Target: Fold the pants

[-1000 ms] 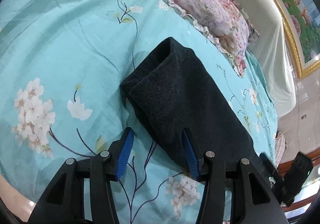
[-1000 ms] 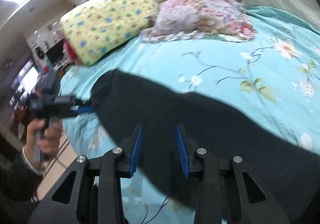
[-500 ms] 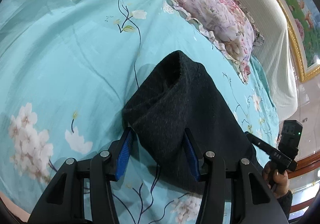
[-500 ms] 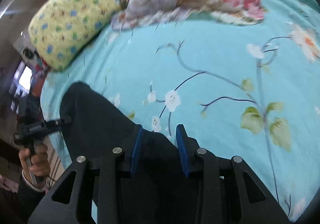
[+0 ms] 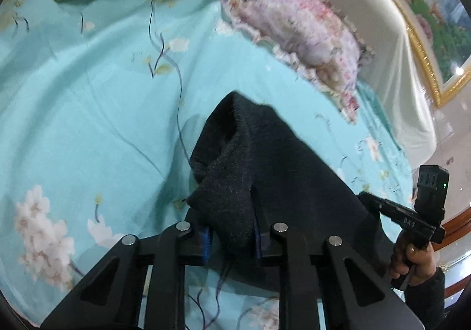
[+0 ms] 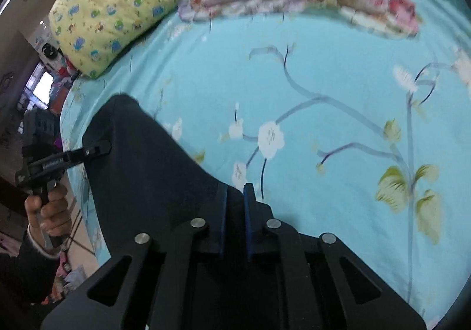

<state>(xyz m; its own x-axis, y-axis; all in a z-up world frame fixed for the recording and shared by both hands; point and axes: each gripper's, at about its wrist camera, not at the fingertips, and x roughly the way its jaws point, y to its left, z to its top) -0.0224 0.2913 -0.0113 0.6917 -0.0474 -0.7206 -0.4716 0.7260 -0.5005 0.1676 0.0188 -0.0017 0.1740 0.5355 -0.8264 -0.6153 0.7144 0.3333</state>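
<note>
Here, left claw (image 5: 231, 237) pinching pants (image 5: 294, 171) hem, right claw (image 6: 235, 212) pinching pants edge, gold-framed painting (image 5: 435, 36) only in left view.

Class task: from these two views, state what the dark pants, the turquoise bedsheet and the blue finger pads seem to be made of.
Dark charcoal pants: seemingly fleece or brushed knit, matte; fuzzy nap along the folded edge.
Turquoise floral bedsheet: thin woven cloth, perhaps cotton; printed blossoms, soft creases.
Blue finger pads on the right hand-held gripper: probably rubber or plastic; the material is unclear.
</note>
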